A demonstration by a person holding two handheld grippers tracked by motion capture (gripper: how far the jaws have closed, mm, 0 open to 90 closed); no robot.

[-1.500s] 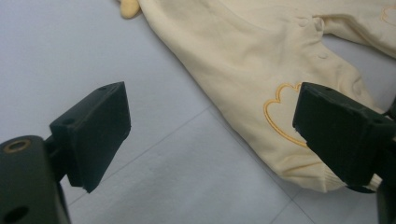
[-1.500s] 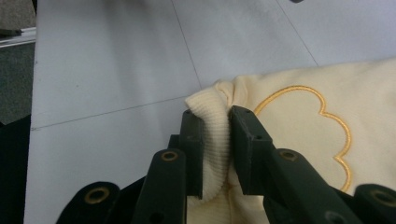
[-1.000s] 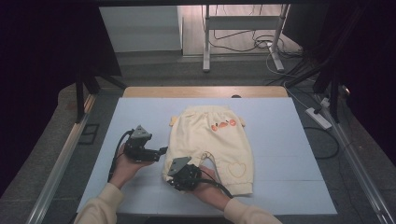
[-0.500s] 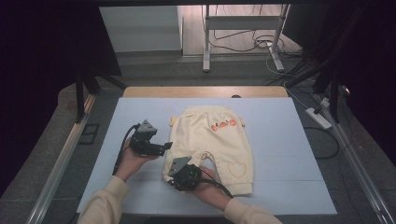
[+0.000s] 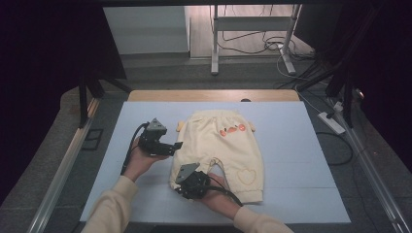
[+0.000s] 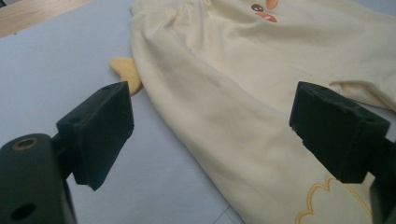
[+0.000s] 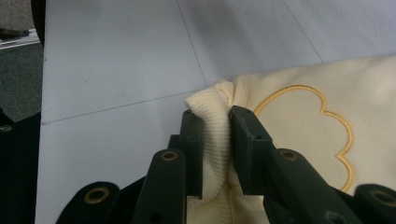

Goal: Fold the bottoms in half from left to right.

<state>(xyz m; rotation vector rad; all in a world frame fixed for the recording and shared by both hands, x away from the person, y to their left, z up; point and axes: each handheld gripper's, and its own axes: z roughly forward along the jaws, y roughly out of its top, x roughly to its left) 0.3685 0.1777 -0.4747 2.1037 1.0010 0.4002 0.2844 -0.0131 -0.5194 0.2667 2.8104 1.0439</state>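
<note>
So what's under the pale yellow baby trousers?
The pale yellow baby trousers lie flat on the light blue mat; whatever lies beneath the fabric is covered. The right gripper pinches one ribbed cuff.

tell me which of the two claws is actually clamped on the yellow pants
The right claw: its jaws pinch the ribbed cuff of the yellow pants. The left claw stands wide open over the pants' side edge, gripping nothing.

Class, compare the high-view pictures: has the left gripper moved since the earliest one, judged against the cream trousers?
Yes. The left gripper has moved up the picture and rightwards, nearer the left edge of the cream trousers, jaws open.
</note>
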